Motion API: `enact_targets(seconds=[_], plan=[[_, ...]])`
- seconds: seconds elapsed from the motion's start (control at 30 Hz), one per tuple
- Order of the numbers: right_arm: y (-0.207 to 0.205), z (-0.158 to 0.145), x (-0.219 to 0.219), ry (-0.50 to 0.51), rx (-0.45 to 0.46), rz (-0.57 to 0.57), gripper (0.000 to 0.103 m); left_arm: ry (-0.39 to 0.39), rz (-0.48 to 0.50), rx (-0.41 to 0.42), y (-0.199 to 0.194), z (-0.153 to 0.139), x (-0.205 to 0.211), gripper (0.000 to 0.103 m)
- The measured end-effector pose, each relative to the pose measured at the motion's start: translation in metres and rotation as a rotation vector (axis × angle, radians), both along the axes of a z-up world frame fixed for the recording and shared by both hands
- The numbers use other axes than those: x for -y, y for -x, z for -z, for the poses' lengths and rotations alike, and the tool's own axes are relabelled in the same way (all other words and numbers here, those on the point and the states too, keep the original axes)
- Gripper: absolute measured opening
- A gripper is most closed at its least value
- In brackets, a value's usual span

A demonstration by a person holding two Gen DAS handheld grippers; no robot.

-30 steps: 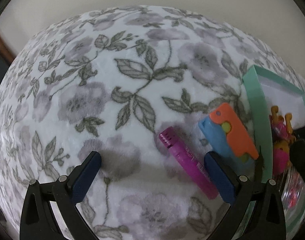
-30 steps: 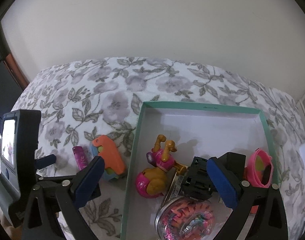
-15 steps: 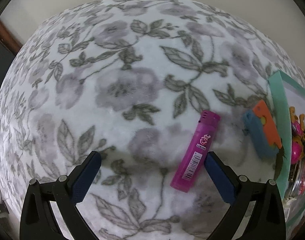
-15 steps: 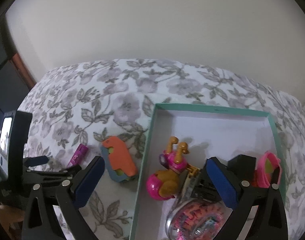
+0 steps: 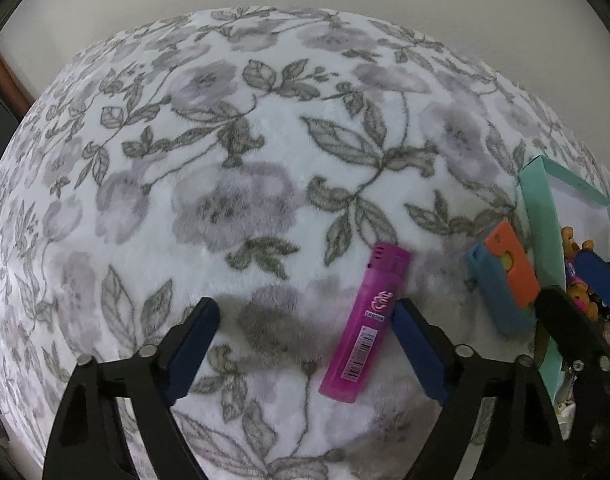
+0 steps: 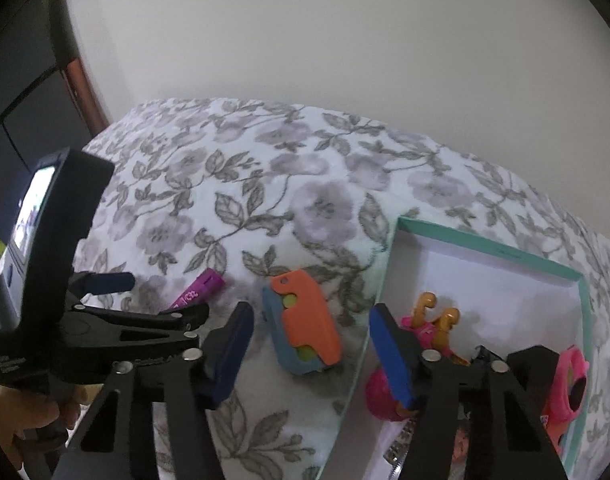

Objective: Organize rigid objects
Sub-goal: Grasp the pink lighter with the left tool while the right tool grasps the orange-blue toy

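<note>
Between the fingers of the left gripper [image 5: 305, 340], at 5 o'clock in its view, the magenta lighter [image 5: 367, 322] is now framed; both jaw pairs have just been narrowed, yet nothing is gripped. Over the orange-and-blue toy [image 6: 303, 322] the right gripper [image 6: 311, 350] is poised, the teal box [image 6: 485, 246] at 3 o'clock. Two pickups appear imminent.
</note>
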State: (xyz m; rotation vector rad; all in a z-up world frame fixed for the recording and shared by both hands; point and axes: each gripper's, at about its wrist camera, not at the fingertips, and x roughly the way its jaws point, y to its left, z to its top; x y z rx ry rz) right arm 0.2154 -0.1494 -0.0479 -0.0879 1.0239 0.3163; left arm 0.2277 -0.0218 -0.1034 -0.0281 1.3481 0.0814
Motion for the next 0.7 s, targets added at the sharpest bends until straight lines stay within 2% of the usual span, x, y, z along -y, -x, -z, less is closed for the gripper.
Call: enact_targets(seconds=[0.07,0.23,0.4,0.53,0.7], plan=[[-0.002,0.001,-0.005,0.013,-0.004,-0.014,0.055,0.000,-0.003,0.008,-0.004,-0.005,-0.001,0.079],[-0.009,0.007,-0.016,0.044,-0.019,-0.040,0.052,0.018,-0.008,0.016,-0.010,-0.012,-0.008,0.058],[-0.016,0.017,-0.021,0.065,-0.049,-0.028,0.049,0.028,0.000,0.012,-0.019,-0.012,-0.014,0.049],[-0.021,0.027,-0.026,0.089,-0.071,-0.014,0.047,0.034,-0.002,0.015,-0.020,-0.014,-0.018,0.034],[-0.027,0.034,-0.027,0.087,-0.094,-0.002,0.047,0.043,-0.001,0.017,-0.017,-0.015,-0.021,0.031]])
